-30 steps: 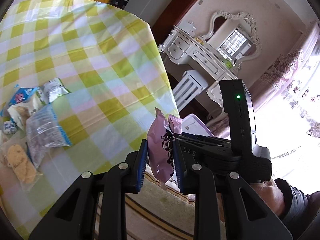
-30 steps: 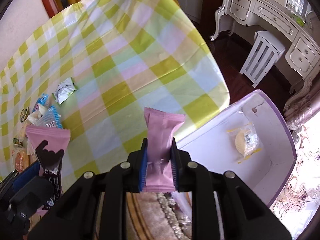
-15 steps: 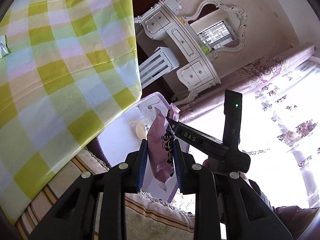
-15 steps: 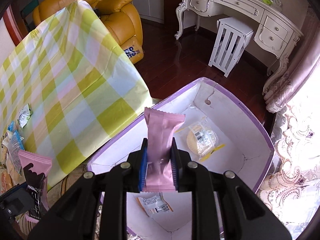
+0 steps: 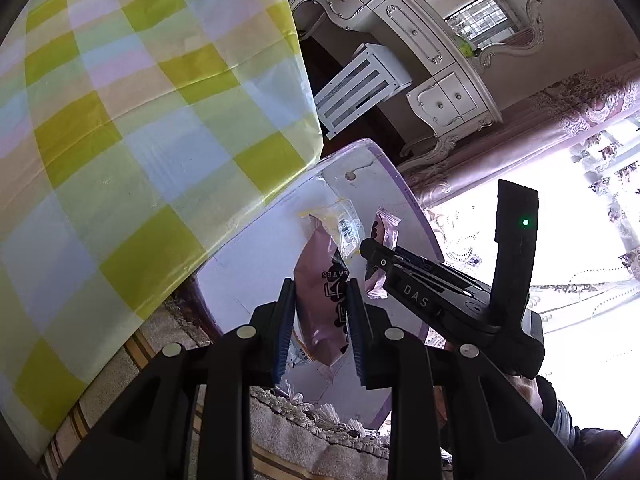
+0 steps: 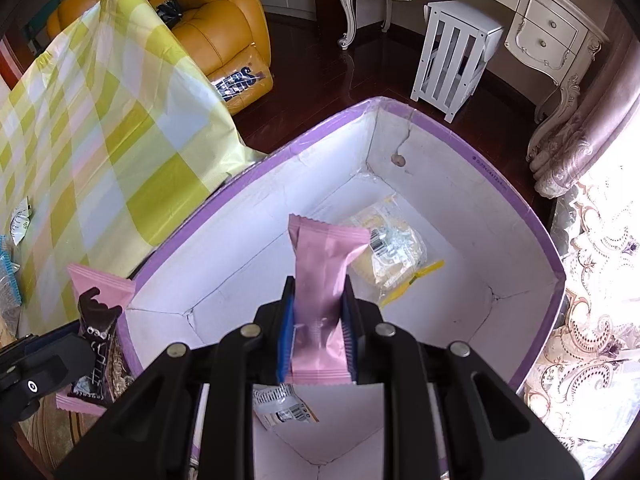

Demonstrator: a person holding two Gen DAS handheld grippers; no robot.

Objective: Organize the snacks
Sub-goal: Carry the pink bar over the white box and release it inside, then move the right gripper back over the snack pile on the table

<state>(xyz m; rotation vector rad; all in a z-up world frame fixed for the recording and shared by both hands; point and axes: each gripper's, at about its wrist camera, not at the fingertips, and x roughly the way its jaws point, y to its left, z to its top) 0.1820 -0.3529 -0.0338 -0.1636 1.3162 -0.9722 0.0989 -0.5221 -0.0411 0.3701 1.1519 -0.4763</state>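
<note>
My left gripper (image 5: 321,292) is shut on a pink snack packet with dark print (image 5: 322,280), held over the near edge of a white box with a purple rim (image 5: 394,168). My right gripper (image 6: 318,288) is shut on a plain pink snack packet (image 6: 324,264) above the inside of that box (image 6: 492,176). On the box floor lie a clear-wrapped yellow cake (image 6: 390,252) and a small printed packet (image 6: 286,406). The left gripper with its packet (image 6: 96,320) shows at the box's left rim. The right gripper (image 5: 374,258) shows just right of my left one.
A table with a yellow-green checked cloth (image 5: 132,128) stands left of the box, with snack packets (image 6: 8,276) at its far left. Behind are an orange armchair (image 6: 216,32), a white stool (image 6: 452,56) and a white dressing table (image 6: 540,20). A fringed rug (image 5: 304,420) lies under the box.
Both grippers have swung from over the table's edge to over the open box and dipped lower, each keeping its pink packet.
</note>
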